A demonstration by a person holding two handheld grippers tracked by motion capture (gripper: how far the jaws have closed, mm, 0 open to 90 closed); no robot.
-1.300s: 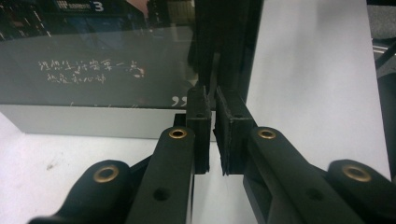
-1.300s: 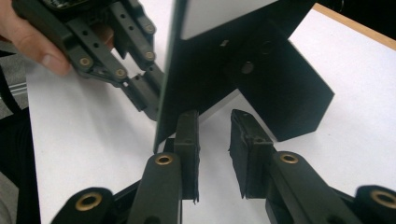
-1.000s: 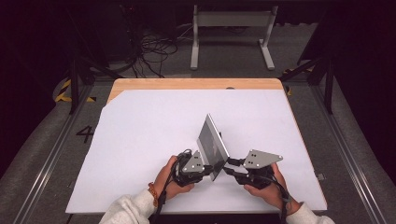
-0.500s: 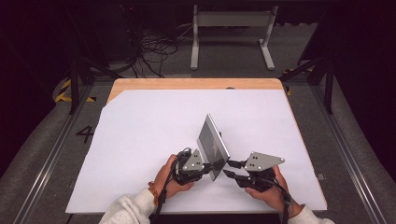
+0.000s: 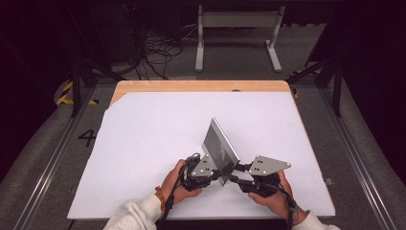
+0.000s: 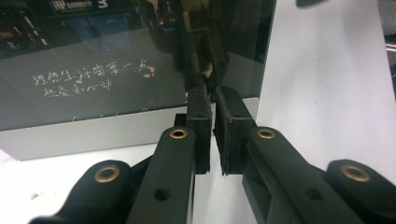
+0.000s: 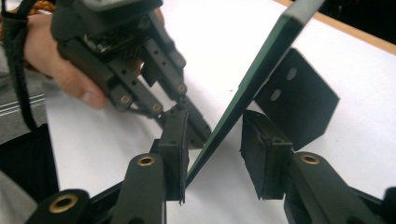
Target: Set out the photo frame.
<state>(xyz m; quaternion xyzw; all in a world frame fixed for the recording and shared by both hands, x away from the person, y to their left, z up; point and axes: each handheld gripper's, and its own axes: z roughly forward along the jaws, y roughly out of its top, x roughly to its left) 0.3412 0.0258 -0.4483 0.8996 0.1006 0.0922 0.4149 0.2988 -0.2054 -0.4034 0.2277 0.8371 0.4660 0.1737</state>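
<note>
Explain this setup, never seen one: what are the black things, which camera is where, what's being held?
A person holds a two-jaw gripper in each hand. The high view looks down on the white table; the other two cameras ride on the grippers and look along their jaws. The left gripper is shut on the lower edge of a thin, dark picture frame that stands tilted on the table. The right gripper has just been opening: the frame's edge sits between its jaws, but the right pad stands clear of it.
</note>
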